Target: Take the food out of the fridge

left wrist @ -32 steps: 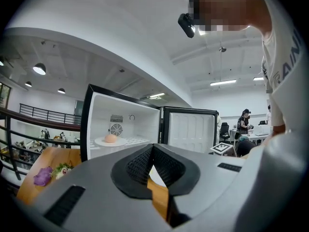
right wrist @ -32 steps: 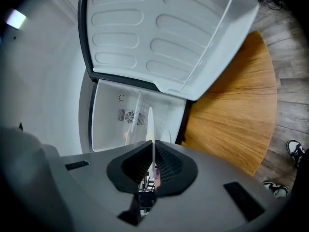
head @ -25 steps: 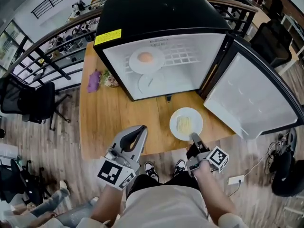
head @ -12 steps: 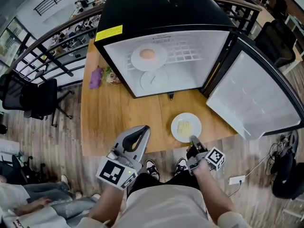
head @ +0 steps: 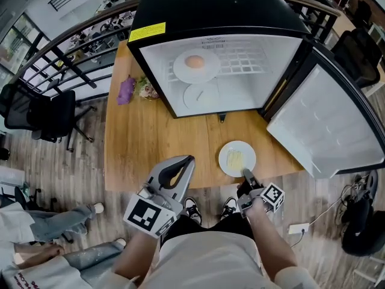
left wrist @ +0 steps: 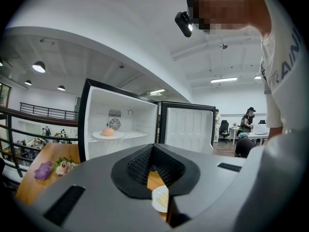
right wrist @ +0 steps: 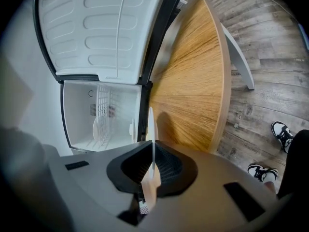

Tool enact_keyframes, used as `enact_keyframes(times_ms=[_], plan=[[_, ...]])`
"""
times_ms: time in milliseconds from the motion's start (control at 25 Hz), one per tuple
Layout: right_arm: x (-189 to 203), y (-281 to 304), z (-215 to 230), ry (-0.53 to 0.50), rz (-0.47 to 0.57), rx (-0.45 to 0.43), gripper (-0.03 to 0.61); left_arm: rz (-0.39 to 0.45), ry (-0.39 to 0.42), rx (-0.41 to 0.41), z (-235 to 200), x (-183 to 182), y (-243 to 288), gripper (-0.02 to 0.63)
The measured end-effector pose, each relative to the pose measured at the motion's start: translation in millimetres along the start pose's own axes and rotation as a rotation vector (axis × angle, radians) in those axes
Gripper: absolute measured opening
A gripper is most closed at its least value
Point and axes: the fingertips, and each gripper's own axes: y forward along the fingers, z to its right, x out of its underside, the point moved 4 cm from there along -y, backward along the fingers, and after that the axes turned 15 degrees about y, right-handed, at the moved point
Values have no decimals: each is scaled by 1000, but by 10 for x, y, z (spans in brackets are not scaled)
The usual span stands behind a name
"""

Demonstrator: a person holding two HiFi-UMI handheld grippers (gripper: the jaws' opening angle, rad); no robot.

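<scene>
Right tool (head: 245, 173), clamped on round white plate of yellow food (head: 237, 159), has sunk toward wooden table (head: 150, 143), lower centre. Left tool (head: 187, 161) closed, empty. Orange bun on white plate (head: 194, 61) remains in black fridge (head: 210, 11).

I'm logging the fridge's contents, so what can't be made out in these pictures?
- Yellow food on the right gripper's plate: too small in head view; plate seen edge-on in right gripper view.
- Round orange food in the fridge: too small in head and left gripper views.

Wood-grain table (head: 150, 143), glossy smooth white plate (head: 247, 152)
</scene>
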Motion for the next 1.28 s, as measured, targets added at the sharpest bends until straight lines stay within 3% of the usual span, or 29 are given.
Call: enact_keyframes(times_ms=[840,1120,1280], plan=[[1,65,194,39,-8,71,34,-5,-3,-8,-32,29,-3,5],[-33,-41,213,-39,5,153,123,1,-9,-9,-39,27,-5,5],[-32,-106,220,-44,1,177,129,7,-11,-7,-28,26,-6,5]])
